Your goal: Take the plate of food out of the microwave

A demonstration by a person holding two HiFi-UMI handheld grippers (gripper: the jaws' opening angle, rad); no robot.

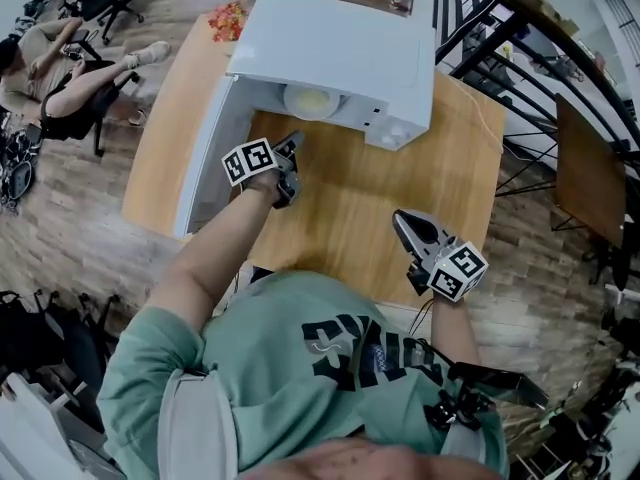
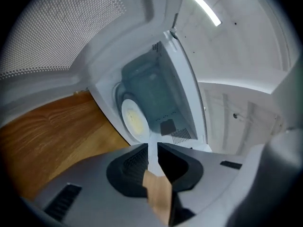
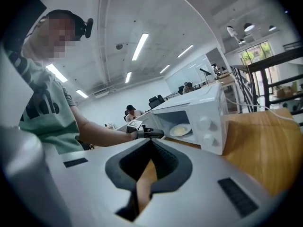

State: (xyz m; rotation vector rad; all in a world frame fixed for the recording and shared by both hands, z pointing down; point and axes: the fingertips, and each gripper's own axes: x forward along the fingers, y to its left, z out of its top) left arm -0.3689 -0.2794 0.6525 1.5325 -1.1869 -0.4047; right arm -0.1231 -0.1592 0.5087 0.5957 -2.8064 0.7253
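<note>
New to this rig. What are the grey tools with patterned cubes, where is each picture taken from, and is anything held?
No robot here: a person holds a two-jaw gripper in each hand; the patterned cubes belong to them. The head view looks down from the person's head; the other two views ride on the grippers. A white microwave stands on the wooden table, its door swung open, with a plate of food inside. The left gripper points at the opening, its jaws opening with nothing between them. The right gripper hangs back near the table's edge, shut and empty.
</note>
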